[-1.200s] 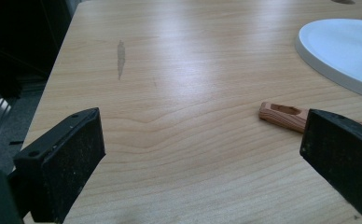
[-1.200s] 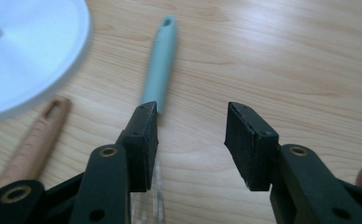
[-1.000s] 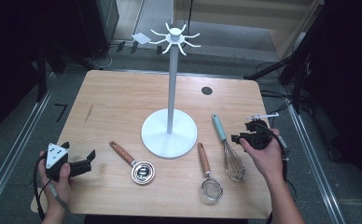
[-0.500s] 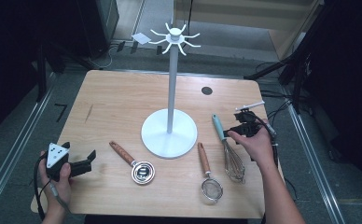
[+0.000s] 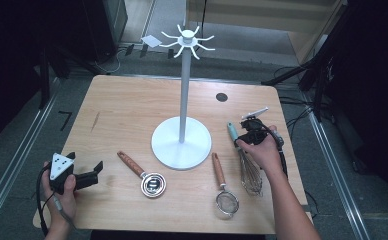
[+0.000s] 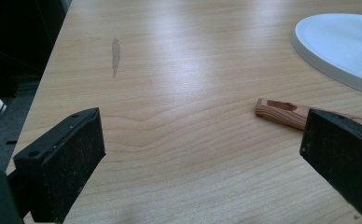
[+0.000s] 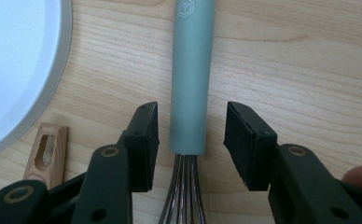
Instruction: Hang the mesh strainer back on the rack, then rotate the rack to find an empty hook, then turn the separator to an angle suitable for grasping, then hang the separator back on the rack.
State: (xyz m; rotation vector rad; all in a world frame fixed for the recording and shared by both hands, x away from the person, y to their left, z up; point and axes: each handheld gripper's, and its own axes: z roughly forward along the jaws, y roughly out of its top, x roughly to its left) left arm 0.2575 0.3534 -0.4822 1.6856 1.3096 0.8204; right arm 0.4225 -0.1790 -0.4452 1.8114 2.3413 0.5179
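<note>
Pale wood table — grey floor

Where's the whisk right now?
In the high view the whisk lies on the table's right side, beside the strainer; its green handle sits between the right gripper's open jaws.

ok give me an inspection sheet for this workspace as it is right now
surface: wooden table, one dark streak near its left side, otherwise clean
job's things: whisk with grey-green handle lying flat right of the white stand
clutter: wood-handled strainer and wood-handled round tool lying flat in front of the stand; dark round hole in the table
grippers: right hand-held gripper jaws straddle the whisk handle, gaps on both sides, having just been closing; left hand-held gripper open on nothing, at the table's left front
cables: one trails from each gripper; more on the floor to the right
surroundings: dark floor, metal rails beside the table
</note>
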